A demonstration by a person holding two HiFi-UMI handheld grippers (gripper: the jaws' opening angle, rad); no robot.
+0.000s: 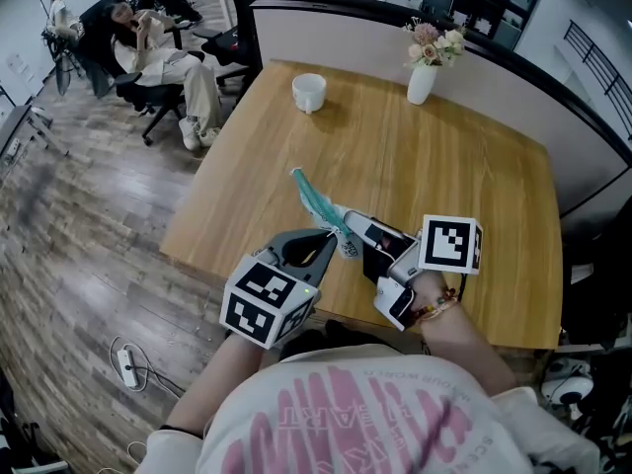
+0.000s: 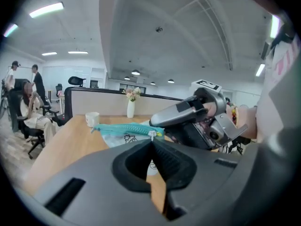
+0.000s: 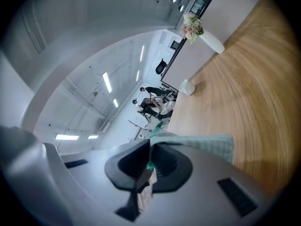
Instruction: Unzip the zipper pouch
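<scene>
Teal fabric marks the zipper pouch [image 1: 321, 205], held in the air over the near part of the wooden table [image 1: 474, 196] between both tools. The left gripper [image 2: 151, 141] has its fingers closed together, with the small white zipper pull [image 2: 152, 134] pinched at their very tips. Their grey bulk covers the lower half of the pouch in that view. The right gripper [image 3: 149, 160] is clamped tight on an end of the pouch, of which only a blurred green strip shows above its fingers. From the head view the two sets of fingertips crowd together under the pouch and cannot be told apart, and how far the zipper stands open is unclear. A white mug [image 1: 309, 92] and a vase of flowers [image 1: 423, 75] stand well apart, at the far side.
</scene>
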